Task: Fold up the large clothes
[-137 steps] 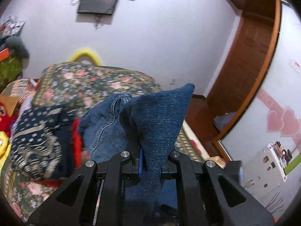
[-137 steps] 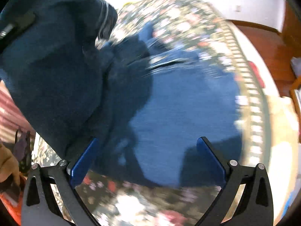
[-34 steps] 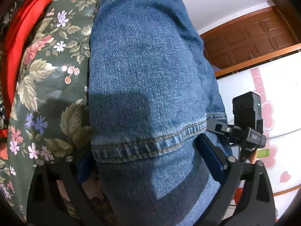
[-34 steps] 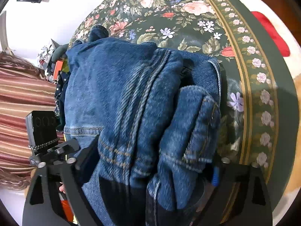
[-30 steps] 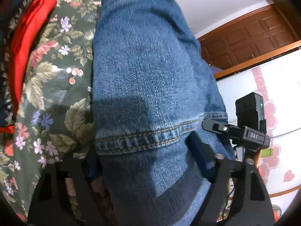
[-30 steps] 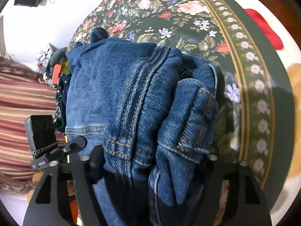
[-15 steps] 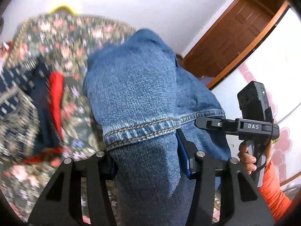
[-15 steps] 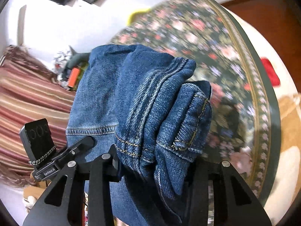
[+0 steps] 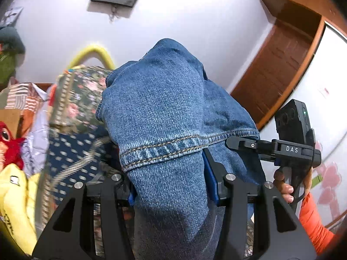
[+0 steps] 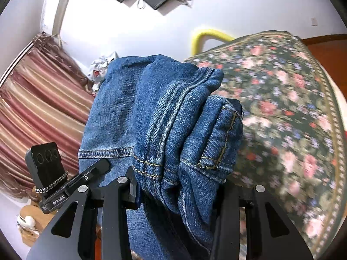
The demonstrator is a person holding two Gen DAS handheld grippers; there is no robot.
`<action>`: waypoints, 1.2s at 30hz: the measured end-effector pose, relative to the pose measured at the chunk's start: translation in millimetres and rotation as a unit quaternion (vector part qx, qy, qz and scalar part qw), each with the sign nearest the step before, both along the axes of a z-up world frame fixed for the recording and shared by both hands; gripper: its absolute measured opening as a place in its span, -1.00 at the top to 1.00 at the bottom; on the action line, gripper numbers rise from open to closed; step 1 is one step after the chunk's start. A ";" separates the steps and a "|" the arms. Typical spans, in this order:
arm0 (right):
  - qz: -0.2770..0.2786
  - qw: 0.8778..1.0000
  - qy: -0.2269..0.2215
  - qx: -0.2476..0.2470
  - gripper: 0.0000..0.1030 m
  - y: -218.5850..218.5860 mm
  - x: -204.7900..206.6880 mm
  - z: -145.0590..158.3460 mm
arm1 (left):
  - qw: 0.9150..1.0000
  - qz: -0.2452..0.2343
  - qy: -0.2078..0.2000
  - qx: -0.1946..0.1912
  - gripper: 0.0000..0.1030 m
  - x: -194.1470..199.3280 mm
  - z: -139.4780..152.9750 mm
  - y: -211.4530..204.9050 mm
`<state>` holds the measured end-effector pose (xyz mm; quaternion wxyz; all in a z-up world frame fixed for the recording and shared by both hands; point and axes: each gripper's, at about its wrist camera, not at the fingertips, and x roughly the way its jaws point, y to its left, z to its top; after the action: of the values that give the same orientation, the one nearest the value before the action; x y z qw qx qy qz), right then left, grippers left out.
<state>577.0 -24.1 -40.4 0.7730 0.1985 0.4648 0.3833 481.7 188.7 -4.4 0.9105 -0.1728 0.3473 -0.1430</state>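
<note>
Both grippers, left gripper [image 9: 171, 186] and right gripper [image 10: 180, 191], are clamping the folded jeans [image 9: 164, 112], now lifting them clear of the floral bedspread [image 10: 282, 112], apparently carrying them toward a setting-down spot needing level, simultaneous lowering.

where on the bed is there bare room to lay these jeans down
The floral bedspread right of the jeans looks bare out to its trimmed edge. The other side is crowded: a navy patterned cloth and a yellow toy beside the jeans.
</note>
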 end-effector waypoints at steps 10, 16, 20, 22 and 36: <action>0.017 1.000 0.022 -0.002 0.30 95.3 29.9 -48.5 | 0.997 0.070 0.027 -0.031 0.04 16.4 -43.1 105.2; 0.023 0.996 0.064 -0.055 0.29 133.4 53.1 -105.5 | 0.990 0.107 0.082 -0.036 0.03 38.1 -113.7 138.5; 0.019 0.994 0.067 -0.083 0.12 135.9 64.3 -141.9 | 0.983 0.128 0.120 -0.047 -0.11 52.2 -164.5 152.9; 0.024 0.993 0.049 -0.101 -0.02 135.4 61.1 -146.8 | 0.982 0.131 0.126 -0.056 -0.24 51.1 -177.7 157.1; 0.020 0.973 -0.052 -0.226 -0.22 107.7 15.6 -123.2 | 0.977 0.158 0.126 0.065 -0.63 0.3 -144.5 131.8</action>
<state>592.6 83.6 -163.7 0.8129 -0.0108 0.5027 0.2940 482.1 320.4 -148.9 0.8798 -0.1825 0.4361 0.0489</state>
